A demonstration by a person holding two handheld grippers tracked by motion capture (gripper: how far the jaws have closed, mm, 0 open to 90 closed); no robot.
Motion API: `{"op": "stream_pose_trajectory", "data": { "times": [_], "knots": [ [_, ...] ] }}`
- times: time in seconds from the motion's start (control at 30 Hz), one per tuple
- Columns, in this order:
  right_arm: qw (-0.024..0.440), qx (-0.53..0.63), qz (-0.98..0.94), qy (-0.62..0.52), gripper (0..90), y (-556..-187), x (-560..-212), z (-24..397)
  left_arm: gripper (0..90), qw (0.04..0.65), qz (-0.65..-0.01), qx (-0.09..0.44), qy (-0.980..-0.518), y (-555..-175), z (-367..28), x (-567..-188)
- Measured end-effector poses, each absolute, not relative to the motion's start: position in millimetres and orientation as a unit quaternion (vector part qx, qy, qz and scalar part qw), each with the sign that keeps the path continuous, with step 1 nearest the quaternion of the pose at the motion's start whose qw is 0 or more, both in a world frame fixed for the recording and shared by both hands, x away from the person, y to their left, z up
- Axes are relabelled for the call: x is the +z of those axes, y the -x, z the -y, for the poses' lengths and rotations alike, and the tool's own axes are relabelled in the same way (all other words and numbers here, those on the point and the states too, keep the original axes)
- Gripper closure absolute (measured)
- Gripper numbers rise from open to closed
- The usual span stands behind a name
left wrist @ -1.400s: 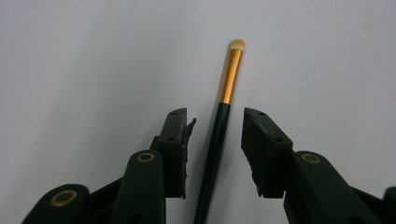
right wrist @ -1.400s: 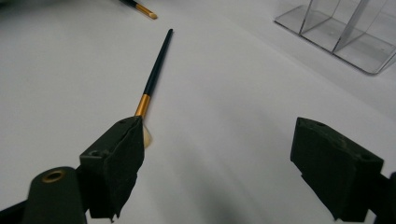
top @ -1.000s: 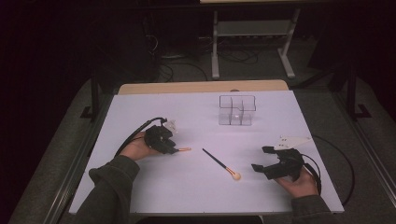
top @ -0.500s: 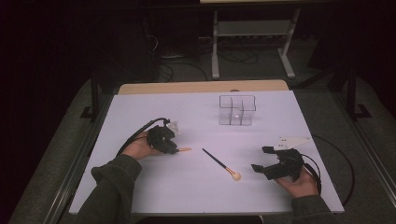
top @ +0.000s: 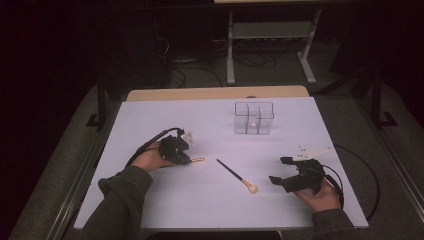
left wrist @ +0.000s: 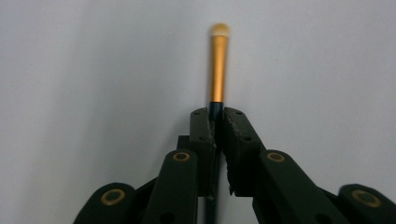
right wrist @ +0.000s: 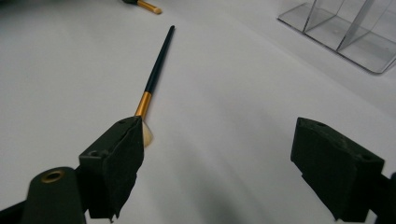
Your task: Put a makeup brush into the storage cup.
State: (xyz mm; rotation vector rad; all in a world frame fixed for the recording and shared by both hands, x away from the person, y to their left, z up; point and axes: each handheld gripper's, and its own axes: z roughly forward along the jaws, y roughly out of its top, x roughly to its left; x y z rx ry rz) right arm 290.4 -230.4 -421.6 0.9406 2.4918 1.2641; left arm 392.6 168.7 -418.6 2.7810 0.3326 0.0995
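Left gripper (left wrist: 217, 123) jaws clamp a small brush (left wrist: 218, 70) — right gripper (right wrist: 219, 154) jaws gape, second brush (right wrist: 156, 70) just ahead.

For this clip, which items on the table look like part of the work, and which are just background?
Likely in use:
- small brush, clamped in the left claw
- long brush lying mid-table, next to the open right claw
- clear divided organizer, empty as far as I can see

Just background:
- metal stand and cables on the floor behind the table
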Motion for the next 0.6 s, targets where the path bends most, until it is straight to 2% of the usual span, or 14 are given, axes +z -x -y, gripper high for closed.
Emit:
{"op": "stream_pose_trajectory", "data": {
  "times": [0.17, 0.6],
  "knots": [
    [0.097, 0.428, -0.842, -0.315, 16.4, -290.4, -421.8, 229.8, 82.2, 0.152, -0.108, 0.044, -0.982, -390.8, -163.6, -417.9],
    [0.093, 0.426, -0.842, -0.319, 16.3, -290.7, -422.2, 229.4, 83.2, 0.160, -0.133, 0.025, -0.978, -395.5, -166.9, -417.5]
  ]
}}
